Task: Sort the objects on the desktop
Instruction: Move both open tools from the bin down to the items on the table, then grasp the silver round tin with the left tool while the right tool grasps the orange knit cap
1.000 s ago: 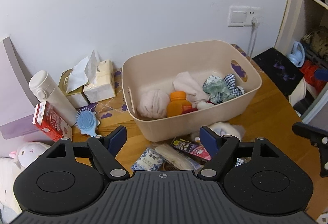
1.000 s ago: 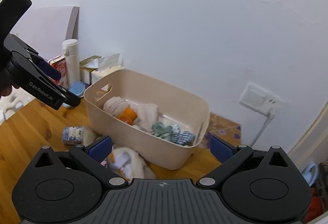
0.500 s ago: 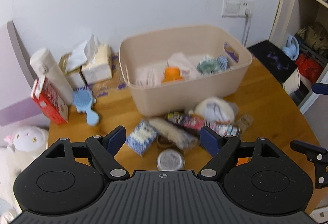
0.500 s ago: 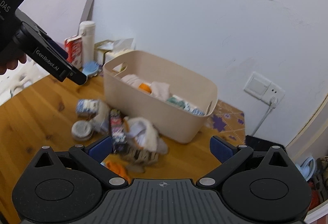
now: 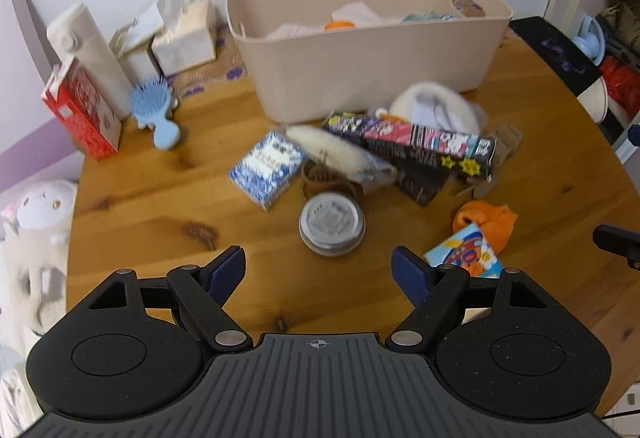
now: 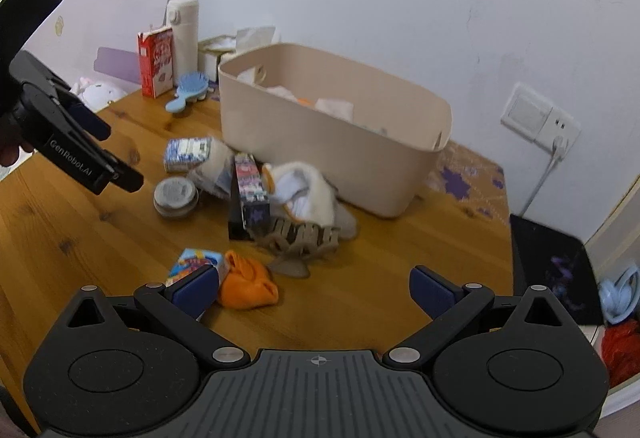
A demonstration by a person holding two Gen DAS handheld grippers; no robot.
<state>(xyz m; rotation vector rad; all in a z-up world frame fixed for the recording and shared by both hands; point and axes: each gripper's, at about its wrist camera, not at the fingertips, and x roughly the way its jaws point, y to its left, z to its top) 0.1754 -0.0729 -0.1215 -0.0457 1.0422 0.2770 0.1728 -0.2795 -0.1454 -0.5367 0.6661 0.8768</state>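
Both the left gripper (image 5: pixel 319 266) and right gripper (image 6: pixel 314 288) hover wide open and empty over the table (image 5: pixel 160 205); next, pick from the clutter, perhaps the round tin (image 5: pixel 332 225), for the bin (image 5: pixel 360 49).

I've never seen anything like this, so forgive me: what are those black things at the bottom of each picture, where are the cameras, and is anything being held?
No robot here: a person holds a two-fingered claw in each hand, with a wide-angle camera on each looking forward along its fingers. One picture comes from the left claw, the other from the right claw; the right one's view also catches the left claw from the side. Both are open and hold nothing. On the wooden table stands a beige bin partly filled, with loose things in front: a round tin, a blue patterned packet, a long colourful box, an orange cloth. A blue hairbrush lies to the left.
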